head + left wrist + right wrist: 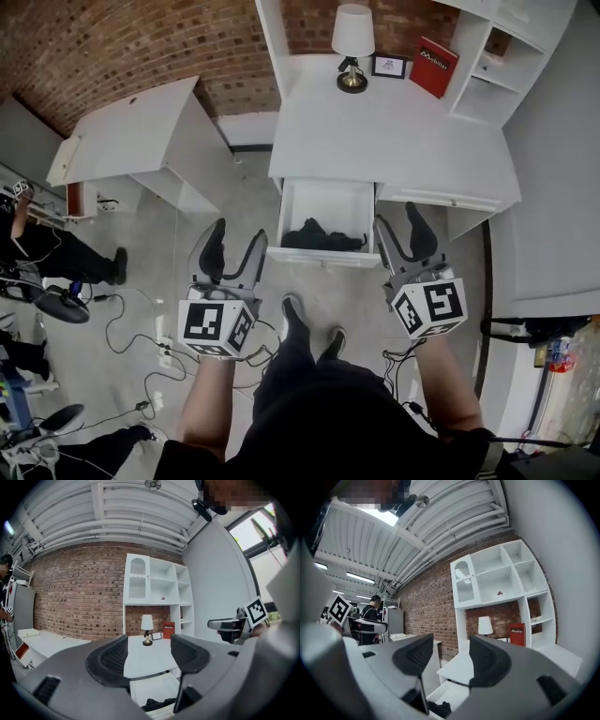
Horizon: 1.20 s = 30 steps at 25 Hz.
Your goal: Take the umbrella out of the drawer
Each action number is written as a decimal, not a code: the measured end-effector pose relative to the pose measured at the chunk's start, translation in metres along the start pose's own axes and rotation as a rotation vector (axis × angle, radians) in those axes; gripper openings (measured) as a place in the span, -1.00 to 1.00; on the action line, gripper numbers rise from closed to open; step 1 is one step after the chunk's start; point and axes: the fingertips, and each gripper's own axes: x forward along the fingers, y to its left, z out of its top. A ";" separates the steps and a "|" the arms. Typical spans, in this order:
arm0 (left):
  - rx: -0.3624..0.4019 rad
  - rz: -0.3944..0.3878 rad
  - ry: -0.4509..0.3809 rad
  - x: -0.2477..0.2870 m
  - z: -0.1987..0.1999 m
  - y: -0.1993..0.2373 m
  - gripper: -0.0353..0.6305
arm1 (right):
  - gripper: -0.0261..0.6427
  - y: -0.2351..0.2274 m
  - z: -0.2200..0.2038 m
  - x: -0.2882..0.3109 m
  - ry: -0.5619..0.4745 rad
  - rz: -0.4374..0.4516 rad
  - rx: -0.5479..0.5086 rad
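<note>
Where the black crumpled fabric umbrella (pixel 323 234) lies: inside the open white desk drawer (pixel 328 199), toward its front.
Grey left gripper (pixel 239 232): jaws apart, empty, just left of the drawer front, clear of the umbrella.
Grey right gripper (pixel 397 217): jaws apart, empty, beside the drawer's right edge.

A red brick wall (pixel 112 47) spans ten to one o'clock. At one o'clock a white bench (pixel 394 141) carries a table lamp (pixel 352 37), picture frame (pixel 388 66) and red book (pixel 434 66). White shelving (pixel 511 56) stands at two. Black cables (pixel 127 323) trail over the grey floor (pixel 234 202) at eight.
</note>
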 end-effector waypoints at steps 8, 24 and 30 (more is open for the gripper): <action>0.023 -0.047 -0.004 0.032 0.005 -0.001 -0.05 | -0.22 -0.016 0.007 0.012 -0.005 -0.023 0.034; -0.050 -0.169 0.081 0.147 -0.038 0.074 -0.05 | -0.24 -0.043 -0.030 0.122 0.122 -0.126 0.018; -0.075 -0.248 0.132 0.191 -0.062 0.099 -0.05 | -0.24 -0.045 -0.044 0.169 0.182 -0.166 -0.029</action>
